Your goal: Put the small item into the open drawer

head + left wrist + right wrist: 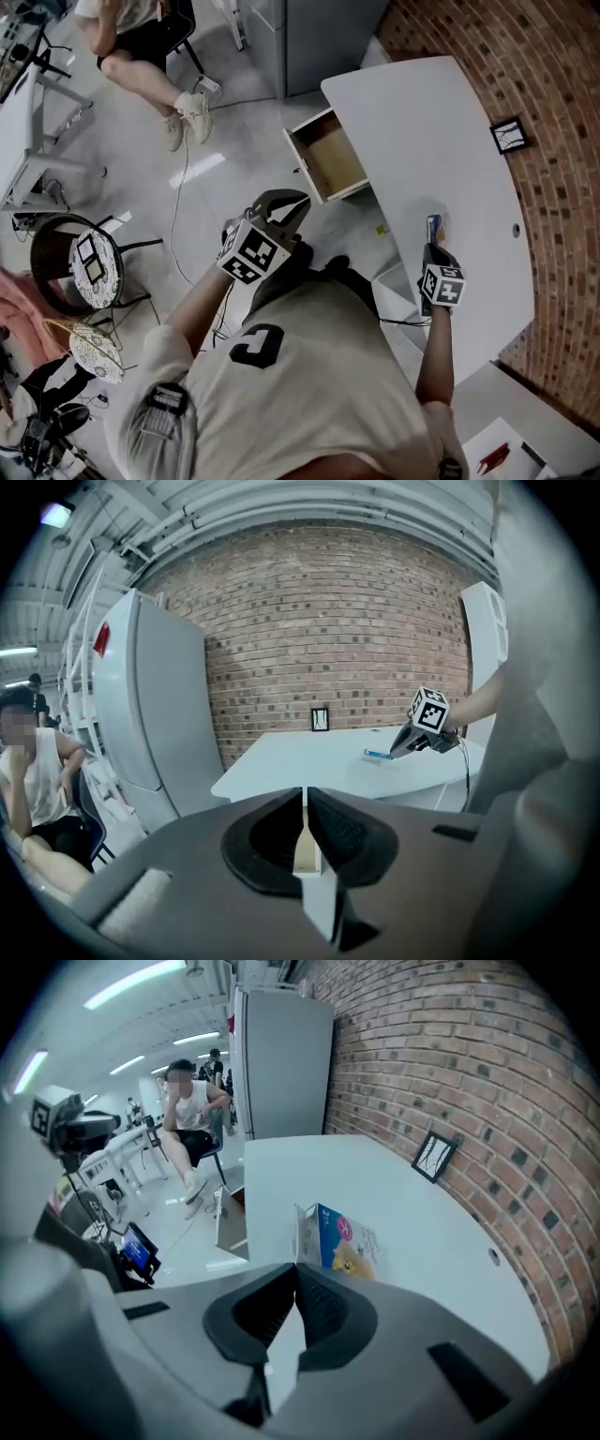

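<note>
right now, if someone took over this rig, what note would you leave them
Left tool: shut, empty, in the air short of the open drawer.
Right tool: shut, tips at the near edge of the small box; a grip can't be confirmed.
The box lies on the white table.
Done: drawer open.
Left: secure the box, carry it to the drawer, release.

The table (pixel 450 141) is plain white. On the table, the small box (pixel 337 1238) is blue, white and yellow with a pink mark. The drawer (pixel 333 159) at the table's edge is tan inside. The wall (pixel 525 56) beside the table is red-brown brick. The left gripper (pixel 306 794) and right gripper (pixel 296 1269) are grey with black pads (pixel 342 832). Their 2 cubes (pixel 251 251) bear black-and-white square markers.
</note>
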The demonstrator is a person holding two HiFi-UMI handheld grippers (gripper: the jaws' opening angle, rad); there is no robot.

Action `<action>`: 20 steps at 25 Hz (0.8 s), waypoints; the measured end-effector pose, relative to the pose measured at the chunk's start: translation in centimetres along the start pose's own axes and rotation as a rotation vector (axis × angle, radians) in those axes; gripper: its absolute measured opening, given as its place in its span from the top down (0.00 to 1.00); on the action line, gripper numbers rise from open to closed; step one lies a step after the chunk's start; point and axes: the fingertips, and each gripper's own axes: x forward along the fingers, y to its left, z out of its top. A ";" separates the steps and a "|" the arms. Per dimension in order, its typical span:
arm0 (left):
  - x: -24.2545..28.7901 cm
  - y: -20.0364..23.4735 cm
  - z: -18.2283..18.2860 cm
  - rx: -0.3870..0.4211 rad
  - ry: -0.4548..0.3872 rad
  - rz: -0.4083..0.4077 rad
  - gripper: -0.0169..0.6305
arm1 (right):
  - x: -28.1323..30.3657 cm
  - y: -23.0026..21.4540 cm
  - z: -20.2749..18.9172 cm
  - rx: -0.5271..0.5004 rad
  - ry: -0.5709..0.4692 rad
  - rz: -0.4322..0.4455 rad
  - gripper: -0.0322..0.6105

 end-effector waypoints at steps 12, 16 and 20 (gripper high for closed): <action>-1.1 0.2 2.8 0.022 -0.007 0.058 0.95 | -3.5 4.5 8.8 0.160 -0.251 0.222 0.94; 0.3 -1.7 2.8 0.059 0.078 0.077 0.95 | -4.5 4.9 9.5 0.210 -0.308 0.370 0.94; 0.0 -0.9 4.2 0.129 0.103 0.148 0.95 | -5.3 5.8 12.1 0.230 -0.374 0.492 0.94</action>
